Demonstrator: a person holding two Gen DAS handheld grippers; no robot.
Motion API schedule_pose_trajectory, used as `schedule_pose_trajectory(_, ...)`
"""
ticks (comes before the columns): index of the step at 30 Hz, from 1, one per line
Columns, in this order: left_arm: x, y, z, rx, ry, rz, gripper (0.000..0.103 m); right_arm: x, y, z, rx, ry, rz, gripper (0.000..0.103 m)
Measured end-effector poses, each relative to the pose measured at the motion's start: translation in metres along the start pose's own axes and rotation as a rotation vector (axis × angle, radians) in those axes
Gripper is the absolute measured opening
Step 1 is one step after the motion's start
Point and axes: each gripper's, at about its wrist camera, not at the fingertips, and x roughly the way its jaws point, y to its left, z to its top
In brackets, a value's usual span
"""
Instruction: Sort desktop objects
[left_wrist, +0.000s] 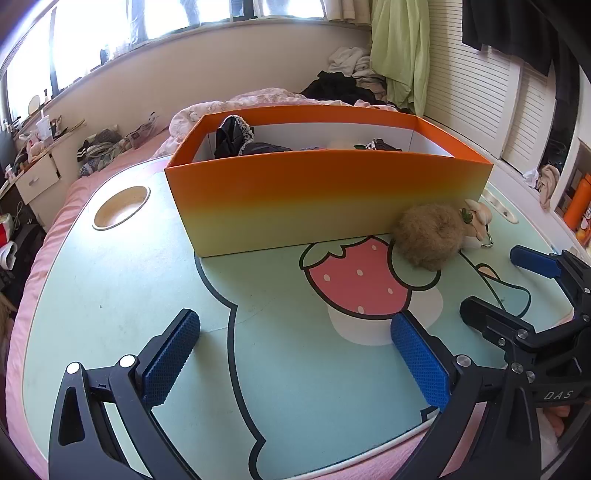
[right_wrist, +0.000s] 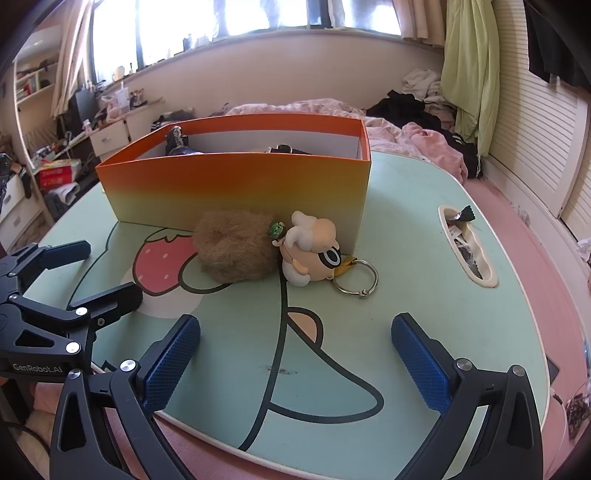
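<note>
The plush toy, a brown furry ball, lay on the desk touching the front wall of the box. Just beside it, on its right in the right wrist view, lay a doll with a pale bald head and dark round glasses, also close against the box. A metal ring was attached at the doll's head and lay flat on the desk. In the left wrist view the toy and doll sat at the box's right front corner.

The box stood open on the desk, orange at the rim fading to yellow at the base, white inside. Dark cloth with lace trim hung over its back left part, and other dark items lay further right inside.

The desk was mint green with a cartoon print, including a pink strawberry. A round cup hole was sunk into it left of the box; a long slot on the right held small wrappers.

The left hand-held gripper hung over the near edge of the desk with its blue pads wide apart and nothing between them. The right hand-held gripper was likewise wide and empty, near the toy and doll but apart from them. Each gripper showed at the edge of the other's view.

The desk rested on a pink bed, with crumpled bedding and clothes behind the box.
</note>
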Motion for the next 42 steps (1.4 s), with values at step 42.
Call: schedule_pose_trajectory(42, 0.0010, -0.0015, -0.0024, -0.001, -0.001, 0.000, 0.103, -0.0026, -0.0001, -0.0042, -0.005, -0.004, 0.003, 0.103)
